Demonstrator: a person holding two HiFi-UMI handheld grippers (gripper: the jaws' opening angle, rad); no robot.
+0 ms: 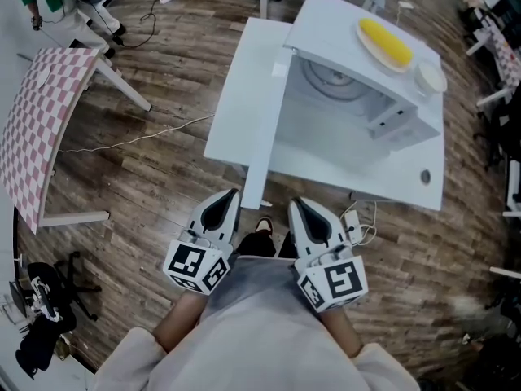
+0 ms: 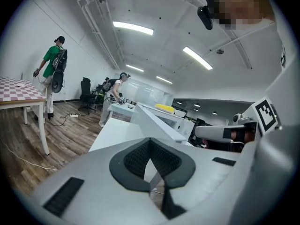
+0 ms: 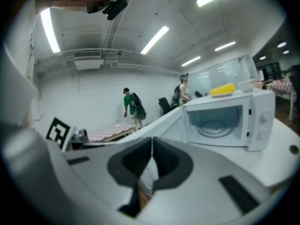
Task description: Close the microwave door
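The white microwave stands on a white table ahead of me, and its door is swung wide open to the left. In the right gripper view the open cavity of the microwave shows with its glass turntable inside and nothing on it. A plate with a yellow corn cob and a small white bowl rest on top. My left gripper and right gripper hang close to my body, short of the table, both shut on nothing. The left gripper points along the door's edge.
A table with a pink checkered cloth stands to the left on the wooden floor, and a cable runs past it. A white cable hangs at the table's near edge. People stand in the background, with black chairs at lower left.
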